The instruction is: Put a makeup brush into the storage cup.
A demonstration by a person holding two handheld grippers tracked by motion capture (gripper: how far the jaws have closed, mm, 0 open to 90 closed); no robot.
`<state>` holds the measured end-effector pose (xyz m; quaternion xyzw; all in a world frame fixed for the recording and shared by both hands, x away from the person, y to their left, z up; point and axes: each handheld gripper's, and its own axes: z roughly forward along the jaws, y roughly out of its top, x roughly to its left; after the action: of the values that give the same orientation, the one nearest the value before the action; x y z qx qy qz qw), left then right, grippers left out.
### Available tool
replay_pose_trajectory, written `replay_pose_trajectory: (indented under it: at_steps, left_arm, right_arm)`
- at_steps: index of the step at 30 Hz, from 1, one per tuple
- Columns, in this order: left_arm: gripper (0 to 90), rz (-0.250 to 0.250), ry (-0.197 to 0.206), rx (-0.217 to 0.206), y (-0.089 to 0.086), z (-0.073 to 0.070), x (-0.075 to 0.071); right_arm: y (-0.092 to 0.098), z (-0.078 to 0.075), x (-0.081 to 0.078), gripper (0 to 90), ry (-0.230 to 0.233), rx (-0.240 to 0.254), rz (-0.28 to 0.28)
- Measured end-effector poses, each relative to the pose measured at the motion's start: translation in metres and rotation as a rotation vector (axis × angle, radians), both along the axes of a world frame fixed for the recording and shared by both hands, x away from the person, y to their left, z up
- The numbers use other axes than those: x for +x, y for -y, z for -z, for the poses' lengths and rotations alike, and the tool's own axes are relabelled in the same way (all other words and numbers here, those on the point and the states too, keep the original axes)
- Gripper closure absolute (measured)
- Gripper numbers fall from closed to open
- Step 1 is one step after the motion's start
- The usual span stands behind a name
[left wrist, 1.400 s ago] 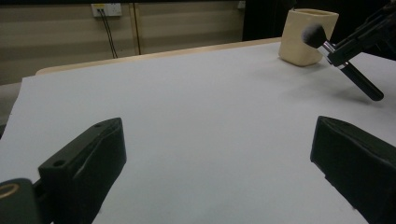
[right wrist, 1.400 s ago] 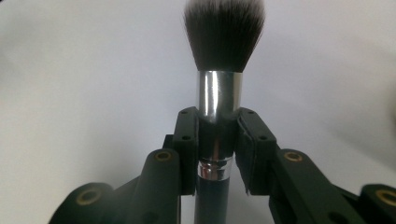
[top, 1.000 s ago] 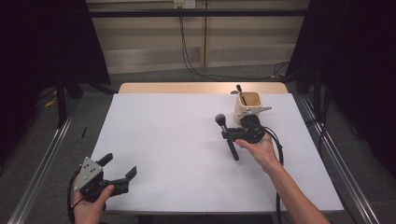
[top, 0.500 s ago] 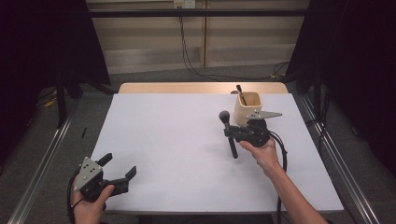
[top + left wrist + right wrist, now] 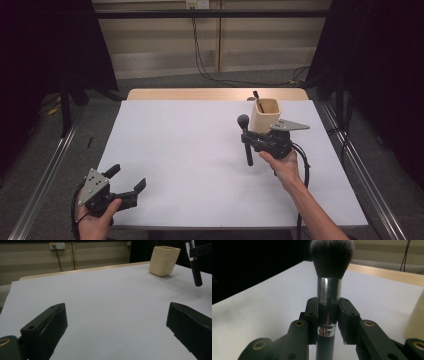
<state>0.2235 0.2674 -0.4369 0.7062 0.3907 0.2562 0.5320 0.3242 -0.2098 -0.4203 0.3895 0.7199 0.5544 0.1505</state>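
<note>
I have the makeup brush point(image 5: 329, 290) gripped in my right gripper point(image 5: 248, 139) jaws, lifted beside the beige holder point(image 5: 265, 115), not yet inside, while left gripper point(image 5: 126, 185) jaws wait open over the desk point(image 5: 190, 150).

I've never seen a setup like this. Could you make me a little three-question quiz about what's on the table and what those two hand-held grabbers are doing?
1. True or false: the right gripper is clamped on a makeup brush, bristles pointing up.
2. Which is right for the left gripper? A) it holds the cup. B) its jaws are open with nothing between them. C) it grips a second brush.
3. Fill in: the beige holder near the far right of the white table already has a dark ____ sticking out of it.

Key: 1 true. 2 B. 3 handle, of a tool too small to identify.
</note>
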Motion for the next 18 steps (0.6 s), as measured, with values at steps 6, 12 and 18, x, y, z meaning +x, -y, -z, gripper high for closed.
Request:
replay_pose_trajectory:
  at_steps: [6, 12, 18]
  left_arm:
    - [3.3, -0.008, 0.008, 0.005, 0.000, 0.000, 0.000]
    - [3.3, -0.023, 0.008, 0.003, -0.001, 0.000, 0.000]
    - [3.3, -0.025, 0.005, 0.003, -0.001, 0.000, 0.000]
  right_arm:
    - [0.004, -0.008, -0.003, 72.0, 0.036, 0.027, 0.006]
    - [0.008, -0.016, -0.006, 72.0, 0.055, 0.045, 0.014]
    - [0.010, -0.024, -0.007, 72.0, 0.075, 0.056, 0.021]
